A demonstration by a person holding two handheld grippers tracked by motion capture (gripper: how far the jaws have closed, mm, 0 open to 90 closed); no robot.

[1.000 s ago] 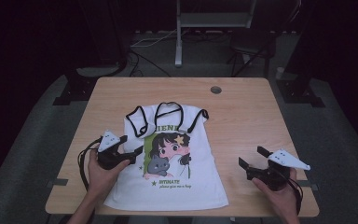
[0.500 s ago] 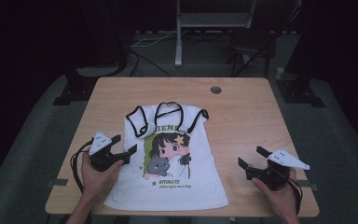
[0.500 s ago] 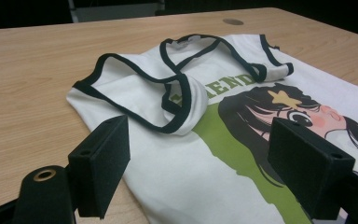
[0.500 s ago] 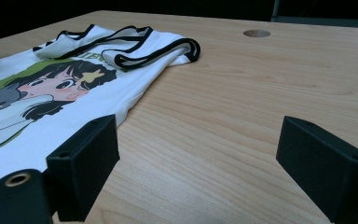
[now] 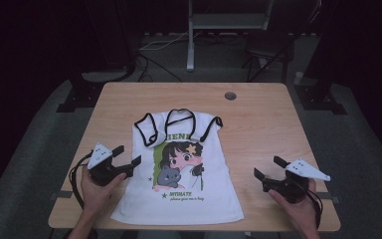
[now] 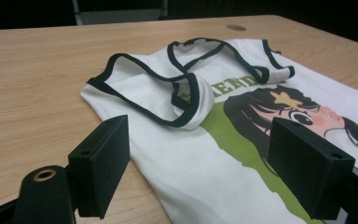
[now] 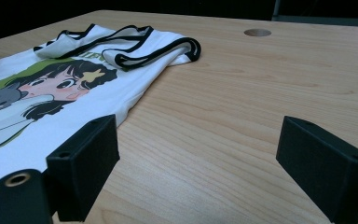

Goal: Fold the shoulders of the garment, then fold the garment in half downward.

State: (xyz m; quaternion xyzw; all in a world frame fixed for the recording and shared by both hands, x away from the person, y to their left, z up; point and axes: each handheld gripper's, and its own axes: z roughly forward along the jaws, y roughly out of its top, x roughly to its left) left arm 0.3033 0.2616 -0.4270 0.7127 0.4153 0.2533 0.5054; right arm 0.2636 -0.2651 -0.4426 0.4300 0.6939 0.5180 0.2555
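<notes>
**Grippers poised at a printed T-shirt on the table**

The left gripper (image 5: 127,158), jaws spread wide and holding nothing, sits at the left edge of a white T-shirt (image 5: 179,194) with black trim and a cartoon girl print; in the left gripper view the jaws straddle that edge just below the folded-in left sleeve (image 6: 168,100). The right gripper (image 5: 267,170), jaws likewise spread and empty, rests on the bare wooden table (image 5: 263,119), apart from the shirt's right edge. The shirt lies face up in the middle of the table, both sleeves turned inward near the collar (image 5: 180,118). Folding appears to be the work in hand; a clean fold likely calls for pinching only the side hem, lifting low and keeping the cloth flat. The hem nearest the person is partly cut off by the hands, and the print's small lettering is too fine to read.
</notes>
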